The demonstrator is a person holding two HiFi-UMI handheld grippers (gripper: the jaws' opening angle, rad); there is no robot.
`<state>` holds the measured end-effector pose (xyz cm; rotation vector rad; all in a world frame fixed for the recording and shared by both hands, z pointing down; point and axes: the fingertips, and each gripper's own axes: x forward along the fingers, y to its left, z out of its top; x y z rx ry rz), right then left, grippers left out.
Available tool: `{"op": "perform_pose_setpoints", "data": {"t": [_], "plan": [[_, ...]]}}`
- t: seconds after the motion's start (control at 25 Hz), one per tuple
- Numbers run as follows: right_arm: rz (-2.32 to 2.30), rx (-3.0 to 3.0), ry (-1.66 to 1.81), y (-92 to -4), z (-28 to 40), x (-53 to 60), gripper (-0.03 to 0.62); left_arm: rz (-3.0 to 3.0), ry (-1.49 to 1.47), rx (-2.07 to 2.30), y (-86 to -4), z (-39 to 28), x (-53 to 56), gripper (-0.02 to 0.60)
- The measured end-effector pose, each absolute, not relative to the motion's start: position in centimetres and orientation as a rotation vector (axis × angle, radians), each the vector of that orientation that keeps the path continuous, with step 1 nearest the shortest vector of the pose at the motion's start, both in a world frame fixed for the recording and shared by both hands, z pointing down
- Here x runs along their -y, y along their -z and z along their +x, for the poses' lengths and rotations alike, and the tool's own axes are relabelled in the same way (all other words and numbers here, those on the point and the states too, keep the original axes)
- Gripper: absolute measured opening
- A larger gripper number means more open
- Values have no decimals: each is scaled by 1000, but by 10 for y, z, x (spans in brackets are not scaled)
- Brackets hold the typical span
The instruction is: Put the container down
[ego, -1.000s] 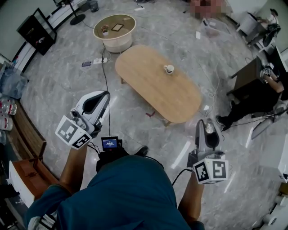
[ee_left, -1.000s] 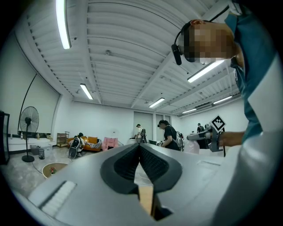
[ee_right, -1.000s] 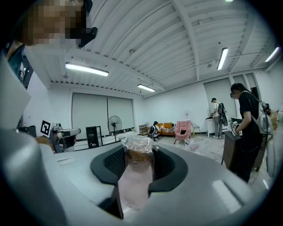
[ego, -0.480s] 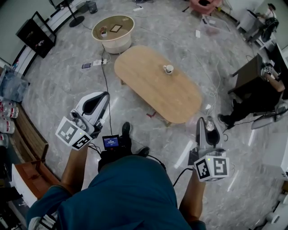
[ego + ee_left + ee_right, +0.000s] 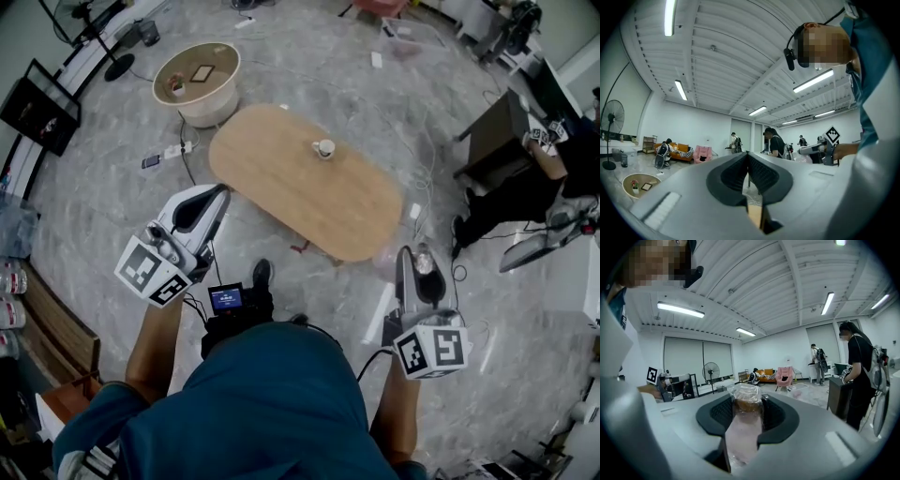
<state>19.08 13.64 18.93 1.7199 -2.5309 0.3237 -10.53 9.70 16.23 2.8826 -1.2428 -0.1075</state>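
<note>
Fingers (image 5: 778, 417) of your right gripper (image 5: 747, 401) clench the container (image 5: 743, 439); left gripper (image 5: 747, 158) is closed, empty. Hold it upright, lower slowly onto the far table (image 5: 272, 173).

Bright ceiling strip lights (image 5: 680, 310), heavy fisheye distortion, dark vignetted corners

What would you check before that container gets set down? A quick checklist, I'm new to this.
1. Grip on container by right gripper: ok, pads press both its sides.
2. Spare left gripper out of the way: ok, shut, empty, held apart.
3. Room on table: ok, only a cup stands on it.
4. Position over table: not ok, the container seems off the table's near end, over floor.
5. Seal on container: cannot tell.
</note>
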Motion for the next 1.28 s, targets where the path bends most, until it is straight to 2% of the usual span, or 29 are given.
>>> {"op": "perform_pose_setpoints", "data": {"t": [0.64,1.28], "plan": [[1935,2364,-348,-192,178,-91,137,2960,115,962,-167,-104,7,-3],[2101,2216,-315,-181,148,-53,137,3000,181,734,-164,-132,73,-3]]}}
